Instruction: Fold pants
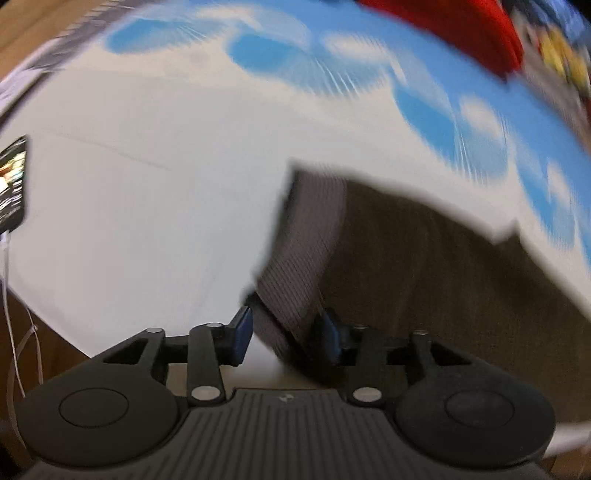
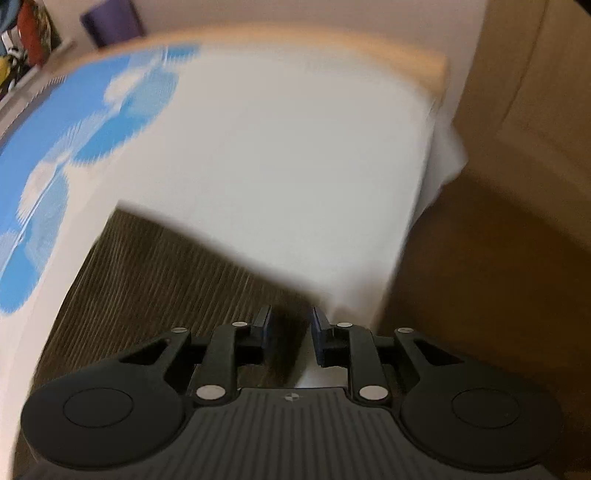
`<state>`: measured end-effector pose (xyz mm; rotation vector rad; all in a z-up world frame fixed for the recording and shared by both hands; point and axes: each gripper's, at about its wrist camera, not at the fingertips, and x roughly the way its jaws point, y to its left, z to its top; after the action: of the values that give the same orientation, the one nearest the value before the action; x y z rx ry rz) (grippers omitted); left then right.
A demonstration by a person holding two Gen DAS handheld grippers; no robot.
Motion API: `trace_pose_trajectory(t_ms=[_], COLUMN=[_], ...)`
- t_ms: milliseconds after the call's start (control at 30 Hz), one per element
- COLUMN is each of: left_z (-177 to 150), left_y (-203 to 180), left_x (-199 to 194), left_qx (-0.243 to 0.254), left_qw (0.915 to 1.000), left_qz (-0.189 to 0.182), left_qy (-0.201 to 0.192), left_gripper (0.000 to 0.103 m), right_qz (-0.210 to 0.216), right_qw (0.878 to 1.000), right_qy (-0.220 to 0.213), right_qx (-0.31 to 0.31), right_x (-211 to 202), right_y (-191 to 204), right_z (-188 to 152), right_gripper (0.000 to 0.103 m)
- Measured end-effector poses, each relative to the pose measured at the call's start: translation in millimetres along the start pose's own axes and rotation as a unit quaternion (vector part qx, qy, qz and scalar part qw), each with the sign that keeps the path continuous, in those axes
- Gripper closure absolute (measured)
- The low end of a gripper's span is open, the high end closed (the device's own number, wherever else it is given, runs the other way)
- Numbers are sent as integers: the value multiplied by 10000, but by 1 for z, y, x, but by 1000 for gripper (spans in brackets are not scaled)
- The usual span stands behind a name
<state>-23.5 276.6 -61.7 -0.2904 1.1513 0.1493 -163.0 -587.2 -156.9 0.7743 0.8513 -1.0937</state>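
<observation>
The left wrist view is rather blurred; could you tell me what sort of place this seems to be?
Probably a home room, though blur limits certainty. Brown pants lie on a white cloth with blue cloud print, a red garment lies at its far edge, and a cardboard box stands beside it.

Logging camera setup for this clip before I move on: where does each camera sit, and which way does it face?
Left wrist: sits on the left hand-held gripper, looking forward along its blue-padded fingers at the brown pants, whose ribbed waistband lies between the jaws, on a white and blue cloth.
Right wrist: sits on the right hand-held gripper, looking along its fingers at the pants' edge; cardboard box at right.
Both views share the pants and the cloth; no hand or arm shows.
</observation>
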Motion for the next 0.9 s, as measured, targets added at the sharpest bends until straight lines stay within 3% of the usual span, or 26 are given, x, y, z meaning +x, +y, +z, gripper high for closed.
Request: trace_pose_trajectory(t_ms=[67, 167, 233, 367, 500, 533, 600, 767, 900], left_z=[7, 11, 11, 9, 0, -2, -4, -3, -2], left_y=[10, -1, -16, -45, -48, -45, -35, -30, -32], left_x=[-14, -26, -23, -12, 9, 20, 41, 44, 45], left_qx=[-403, -160, 185, 795, 891, 882, 717, 732, 941], left_qw=[9977, 9928, 9914, 9890, 9929, 9951, 9972, 9971, 9954], left_qz=[-220, -580, -750, -646, -364, -164, 145, 43, 66], left_qy=[-506, -1033, -1060, -1071, -693, -415, 149, 183, 164], left_gripper=[58, 61, 68, 78, 79, 83, 99, 101, 101], right_qz=[16, 742, 1372, 2451, 3357, 3555, 3924, 4522, 4818], right_qw=[9987, 9915, 9793, 9440, 8989, 8857, 8550, 7723, 7225], right_qy=[-494, -1005, -1260, -1319, -1083, -1013, -843, -505, 19], right_qx=[-82, -364, -796, -1770, -2599, -2807, -3285, -4434, -4958], right_x=[-14, -35, -50, -76, -100, -109, -120, -155, -177], right_y=[4, 25, 50, 105, 169, 182, 215, 284, 318], right_z=[2, 2, -5, -23, -55, -63, -85, -152, -195], right_gripper=[80, 80, 80, 80, 80, 80, 80, 81, 80])
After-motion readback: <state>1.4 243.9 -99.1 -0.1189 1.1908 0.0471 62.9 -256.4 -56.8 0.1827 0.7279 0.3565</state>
